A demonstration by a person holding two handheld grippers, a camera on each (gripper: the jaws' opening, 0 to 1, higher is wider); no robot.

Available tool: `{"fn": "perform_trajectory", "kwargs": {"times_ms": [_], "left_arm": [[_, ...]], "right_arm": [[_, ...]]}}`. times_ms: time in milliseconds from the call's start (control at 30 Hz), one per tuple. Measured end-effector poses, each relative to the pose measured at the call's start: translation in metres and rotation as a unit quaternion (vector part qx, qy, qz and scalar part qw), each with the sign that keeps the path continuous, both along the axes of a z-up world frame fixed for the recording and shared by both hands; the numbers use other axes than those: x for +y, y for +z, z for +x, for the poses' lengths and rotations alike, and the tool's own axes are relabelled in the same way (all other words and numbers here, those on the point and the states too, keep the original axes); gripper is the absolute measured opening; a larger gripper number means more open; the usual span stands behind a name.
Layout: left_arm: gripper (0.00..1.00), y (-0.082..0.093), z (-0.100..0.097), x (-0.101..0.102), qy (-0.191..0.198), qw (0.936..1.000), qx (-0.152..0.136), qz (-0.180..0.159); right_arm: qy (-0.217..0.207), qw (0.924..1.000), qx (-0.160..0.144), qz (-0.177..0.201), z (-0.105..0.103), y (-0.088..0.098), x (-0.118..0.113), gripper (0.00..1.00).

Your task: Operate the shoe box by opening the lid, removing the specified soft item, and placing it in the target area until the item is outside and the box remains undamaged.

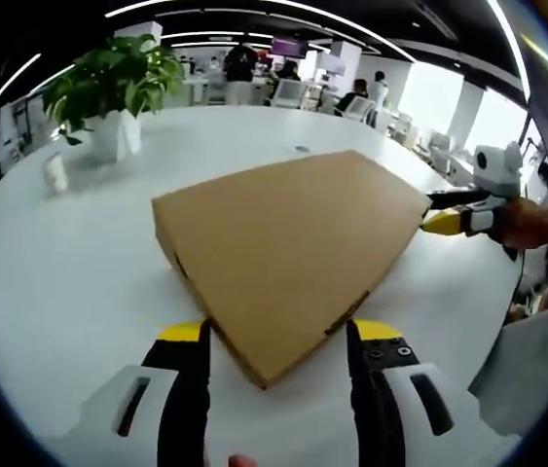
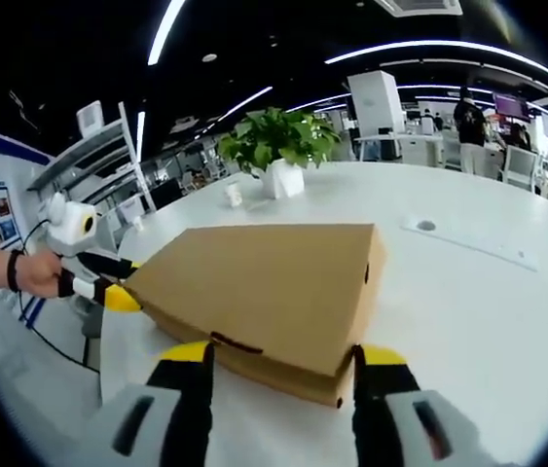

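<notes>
Shoe box (image 1: pixel 288 258): plain brown cardboard, lid down, flat on the white table (image 1: pixel 69 272). Left gripper (image 1: pixel 278 336) and right gripper (image 2: pixel 278 358): jaws spread wide, each straddling an opposite box corner, gripping nothing.

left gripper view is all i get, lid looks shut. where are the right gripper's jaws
Observer: The right gripper has its jaws open, astride a corner of the shoe box.
Operator: lifted on that side
Observer: No, the lid lies flat; a dark slot marks the seam there.
Operator: who holds my gripper
Observer: A hand with a dark wristband holds the left gripper at the opposite corner.
</notes>
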State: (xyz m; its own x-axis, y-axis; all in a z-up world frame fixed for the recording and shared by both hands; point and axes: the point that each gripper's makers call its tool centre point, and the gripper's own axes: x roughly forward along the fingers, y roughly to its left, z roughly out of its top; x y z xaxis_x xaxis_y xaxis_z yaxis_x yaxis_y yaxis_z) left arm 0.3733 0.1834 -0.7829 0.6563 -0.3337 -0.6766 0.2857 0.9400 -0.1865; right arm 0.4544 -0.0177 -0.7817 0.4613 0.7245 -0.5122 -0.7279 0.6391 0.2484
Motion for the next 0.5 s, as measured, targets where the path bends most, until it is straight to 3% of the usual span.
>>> {"fn": "perform_trajectory", "kwargs": {"times_ms": [500], "left_arm": [[0.54, 0.0, -0.016, 0.001, -0.006, 0.9999, 0.009, -0.002]], "right_arm": [[0.006, 0.9999, 0.009, -0.01, -0.014, 0.001, 0.001, 0.54]]}}
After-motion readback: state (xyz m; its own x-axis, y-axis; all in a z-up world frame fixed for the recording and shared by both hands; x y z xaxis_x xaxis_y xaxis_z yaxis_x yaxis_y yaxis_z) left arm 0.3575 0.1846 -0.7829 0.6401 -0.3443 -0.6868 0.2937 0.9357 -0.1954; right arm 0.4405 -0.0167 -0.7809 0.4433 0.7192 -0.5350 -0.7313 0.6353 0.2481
